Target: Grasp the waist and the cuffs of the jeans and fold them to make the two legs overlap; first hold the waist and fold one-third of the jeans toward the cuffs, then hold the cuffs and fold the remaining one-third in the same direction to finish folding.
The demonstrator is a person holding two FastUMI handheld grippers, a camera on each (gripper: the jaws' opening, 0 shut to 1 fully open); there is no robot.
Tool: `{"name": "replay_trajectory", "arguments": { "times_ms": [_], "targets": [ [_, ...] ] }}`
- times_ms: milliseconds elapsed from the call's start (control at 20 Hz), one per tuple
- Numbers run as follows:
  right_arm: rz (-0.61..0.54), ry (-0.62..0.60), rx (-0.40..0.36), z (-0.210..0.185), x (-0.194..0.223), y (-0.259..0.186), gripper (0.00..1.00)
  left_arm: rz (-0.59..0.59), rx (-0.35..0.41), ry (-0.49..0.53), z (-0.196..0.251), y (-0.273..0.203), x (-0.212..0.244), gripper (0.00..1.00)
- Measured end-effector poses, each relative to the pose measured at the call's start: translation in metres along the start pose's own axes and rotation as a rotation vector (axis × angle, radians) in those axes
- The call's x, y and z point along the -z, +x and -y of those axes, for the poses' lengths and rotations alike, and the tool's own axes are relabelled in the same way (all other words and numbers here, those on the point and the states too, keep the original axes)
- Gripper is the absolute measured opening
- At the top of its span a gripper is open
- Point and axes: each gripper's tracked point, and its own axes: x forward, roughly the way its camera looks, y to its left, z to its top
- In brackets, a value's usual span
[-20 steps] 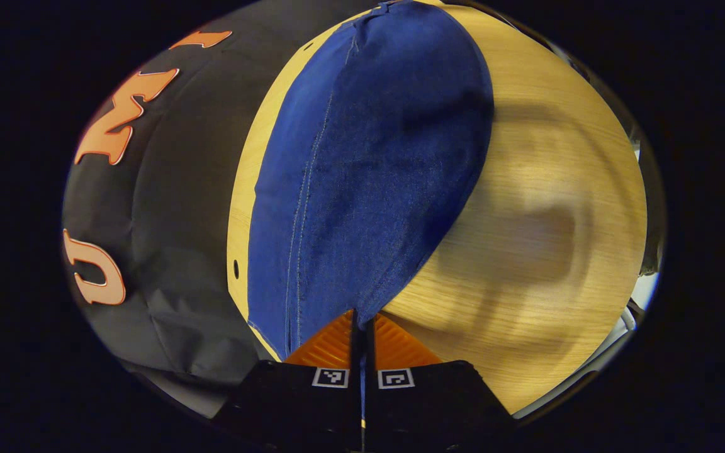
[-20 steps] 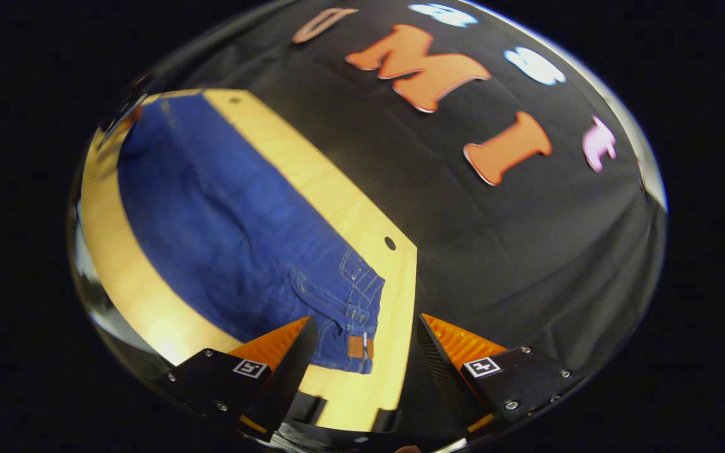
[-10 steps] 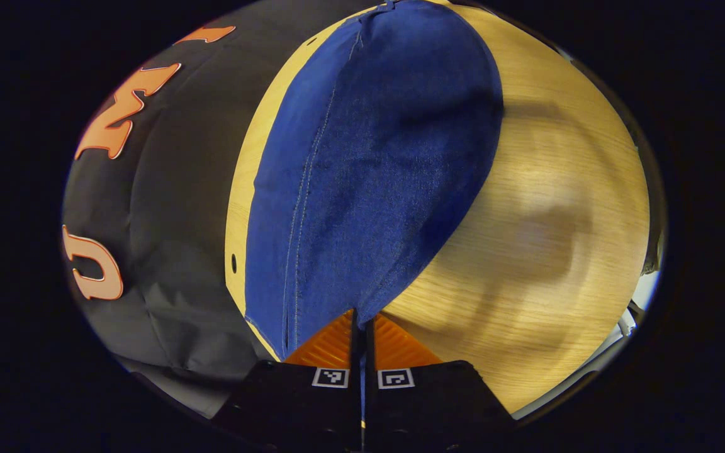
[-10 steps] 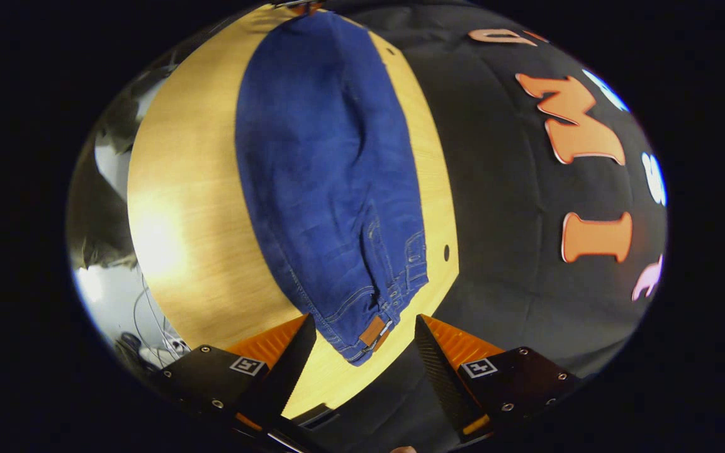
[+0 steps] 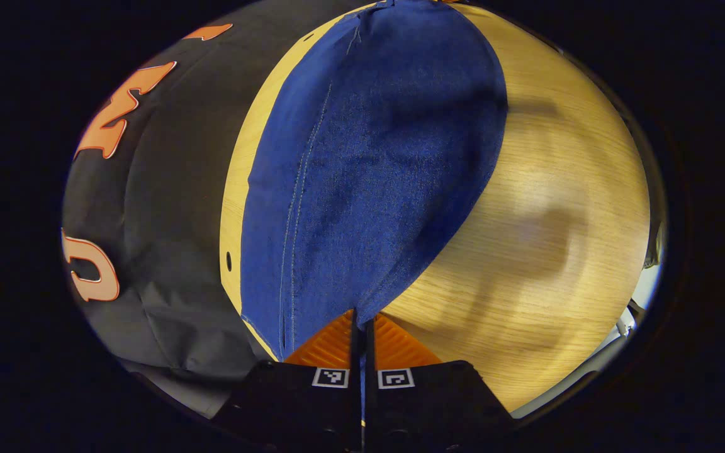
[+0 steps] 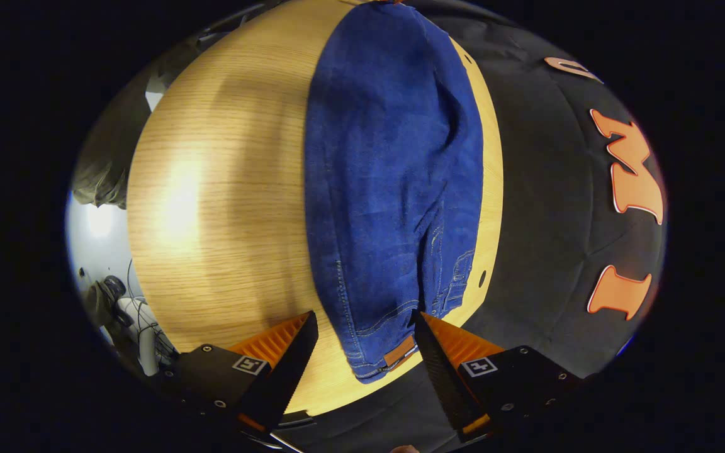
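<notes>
Left gripper view puts your left gripper [image 5: 361, 327] at the bottom, its orange fingers pressed together on the near end of the jeans [image 5: 369, 163], a thin sliver of denim showing between them. From that pinch the blue cloth runs away along the wooden table [image 5: 557, 189], close to the edge by the booth wall. Right gripper view has your right gripper [image 6: 365, 327] spread wide, one finger on each side of the waist end with its brown patch [image 6: 399, 351], apart from the cloth; beyond it the legs stretch to the far edge.
</notes>
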Motion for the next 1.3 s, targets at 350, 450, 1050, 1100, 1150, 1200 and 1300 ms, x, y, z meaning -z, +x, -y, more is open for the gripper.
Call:
{"name": "replay_trajectory", "arguments": {
  "times_ms": [350, 450, 1050, 1100, 1150, 1200, 1300],
  "targets": [
    [0.016, 0.006, -0.009, 0.011, -0.008, 0.021, 0.91, 0.003, 0.015, 0.006, 0.0, 0.001, -0.002, 0.02],
    [0.012, 0.014, -0.056, 0.0, -0.006, 0.028, 0.62, 0.007, 0.018, 0.005, -0.001, 0.002, -0.002, 0.02],
    [0.097, 0.149, -0.191, 0.026, -0.001, 0.004, 0.02, -0.014, 0.09, 0.004, 0.0, 0.0, -0.009, 0.02],
    [0.107, 0.163, -0.206, 0.033, 0.001, -0.001, 0.02, -0.012, 0.098, 0.013, -0.001, 0.0, -0.013, 0.02],
    [0.11, 0.184, -0.225, 0.043, 0.003, -0.006, 0.02, -0.005, 0.107, 0.008, -0.003, -0.002, -0.018, 0.02],
    [0.108, 0.202, -0.234, 0.052, 0.005, -0.008, 0.02, 0.003, 0.131, -0.001, 0.0, -0.001, -0.018, 0.02],
    [0.088, 0.259, -0.264, 0.072, 0.006, -0.012, 0.02, 0.031, 0.174, -0.021, -0.001, 0.0, -0.02, 0.03]
  ]
}}
